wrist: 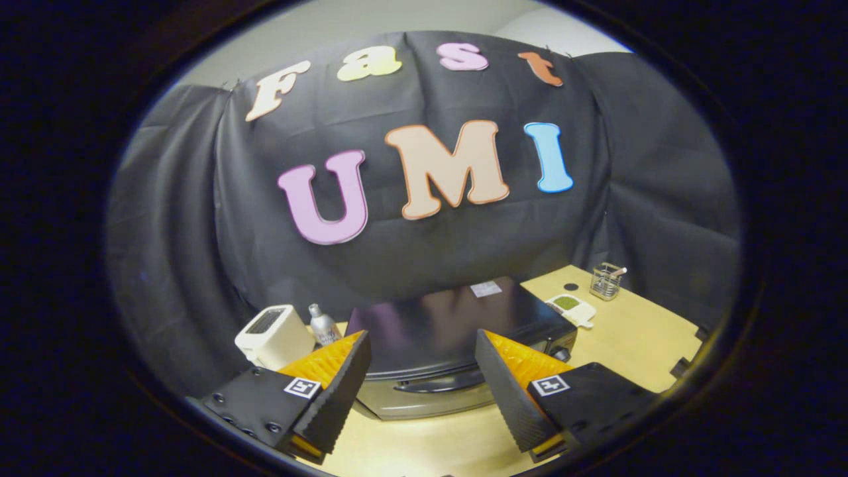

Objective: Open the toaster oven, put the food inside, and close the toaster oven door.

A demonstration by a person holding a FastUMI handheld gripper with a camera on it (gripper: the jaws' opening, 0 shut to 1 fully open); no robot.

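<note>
A black toaster oven (pixel 457 324) with a silver front stands on the wooden table (pixel 629 338), just ahead of my fingers and below them. Its door is closed, with the dark handle (pixel 437 383) running across the top of the front. My gripper (pixel 421 381) hovers above and in front of the oven, open wide, with nothing between its fingers; the handle shows in the gap between them. A small white dish with something green in it (pixel 570 306) lies on the table to the right of the oven.
A white pop-up toaster (pixel 273 334) and a small silver bottle (pixel 324 324) stand left of the oven. A wire holder (pixel 606 281) sits at the back right. The black cloth wall hangs close behind the oven. Bare tabletop lies in front of the oven.
</note>
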